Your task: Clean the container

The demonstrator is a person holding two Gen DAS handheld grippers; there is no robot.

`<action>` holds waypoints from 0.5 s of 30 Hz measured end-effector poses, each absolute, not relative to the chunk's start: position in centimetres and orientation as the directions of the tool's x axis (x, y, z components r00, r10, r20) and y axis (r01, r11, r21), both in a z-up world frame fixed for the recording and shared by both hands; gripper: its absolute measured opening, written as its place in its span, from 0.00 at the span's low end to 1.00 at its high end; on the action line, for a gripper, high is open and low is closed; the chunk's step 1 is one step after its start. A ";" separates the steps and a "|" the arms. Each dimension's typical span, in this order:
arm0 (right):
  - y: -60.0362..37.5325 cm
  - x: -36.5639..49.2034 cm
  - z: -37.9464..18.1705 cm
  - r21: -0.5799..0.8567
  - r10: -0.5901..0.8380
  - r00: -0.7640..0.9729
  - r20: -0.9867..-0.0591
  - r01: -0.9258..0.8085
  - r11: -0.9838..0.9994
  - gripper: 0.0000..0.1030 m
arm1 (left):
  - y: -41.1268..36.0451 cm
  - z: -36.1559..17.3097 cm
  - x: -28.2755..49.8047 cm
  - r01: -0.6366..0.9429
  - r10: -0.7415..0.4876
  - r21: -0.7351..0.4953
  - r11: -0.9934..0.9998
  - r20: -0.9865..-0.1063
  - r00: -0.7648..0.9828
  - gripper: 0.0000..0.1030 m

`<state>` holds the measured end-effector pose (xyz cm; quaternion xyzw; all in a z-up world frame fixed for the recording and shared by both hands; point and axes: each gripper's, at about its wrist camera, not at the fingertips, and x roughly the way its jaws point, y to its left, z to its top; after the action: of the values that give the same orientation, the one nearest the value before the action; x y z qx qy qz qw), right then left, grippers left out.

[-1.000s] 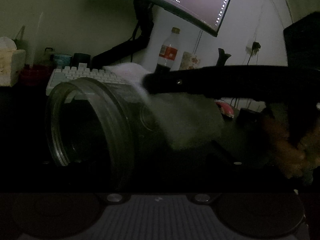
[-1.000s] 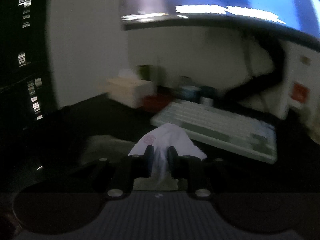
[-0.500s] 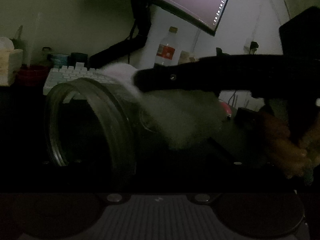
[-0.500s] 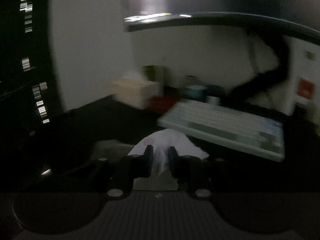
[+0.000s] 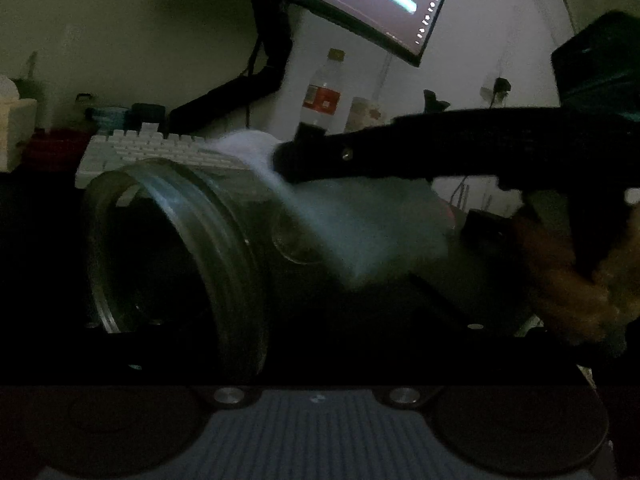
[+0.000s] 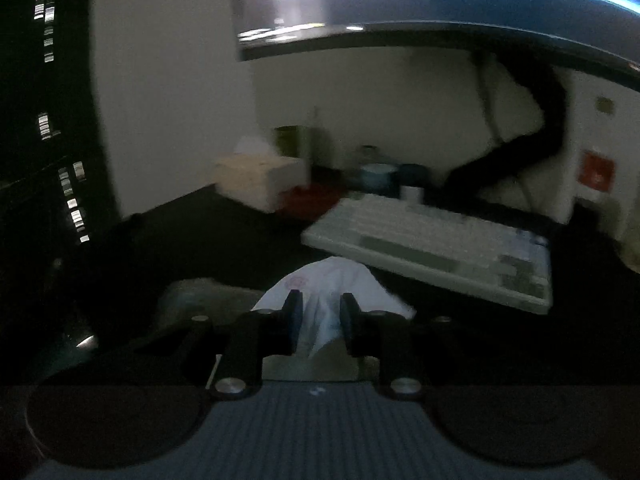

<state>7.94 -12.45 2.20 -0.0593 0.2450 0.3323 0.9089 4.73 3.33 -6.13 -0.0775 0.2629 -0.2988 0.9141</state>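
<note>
The clear container point(image 5: 180, 248) lies on its side in front of the left gripper, mouth turned left, dark inside (I cannot tell what it holds, nor how the left jaws stand). The right gripper point(image 6: 319, 314) reaches over it, its jaws opening with a white tissue point(image 6: 320, 284) between them, draped on the container's wall.

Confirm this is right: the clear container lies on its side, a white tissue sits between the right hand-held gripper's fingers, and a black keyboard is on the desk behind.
One thing is wrong: the keyboard is white, not black, as the right wrist view shows. The clear container does lie on its side, and the white tissue does sit between the fingers of the right hand-held gripper, whose jaws are opening.
</note>
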 end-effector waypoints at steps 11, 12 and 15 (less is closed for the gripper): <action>-14.1 10.0 2.0 0.080 0.479 0.722 -0.498 -0.512 0.855 0.27 | 3.3 -6.1 4.5 0.521 -0.598 -0.293 0.801 -0.428 0.678 1.00; -14.0 10.0 2.2 0.087 0.476 0.720 -0.505 -0.506 0.858 0.26 | 3.4 -6.0 4.6 0.522 -0.601 -0.299 0.799 -0.426 0.676 1.00; -12.8 8.6 2.5 0.067 0.536 0.683 -0.496 -0.585 0.808 0.25 | 3.4 -6.0 4.6 0.522 -0.604 -0.305 0.797 -0.427 0.673 1.00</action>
<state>8.63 -12.80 2.52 -0.0483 0.2545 0.3061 0.9161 4.58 3.39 -5.96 -0.0789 0.2611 -0.3090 0.9111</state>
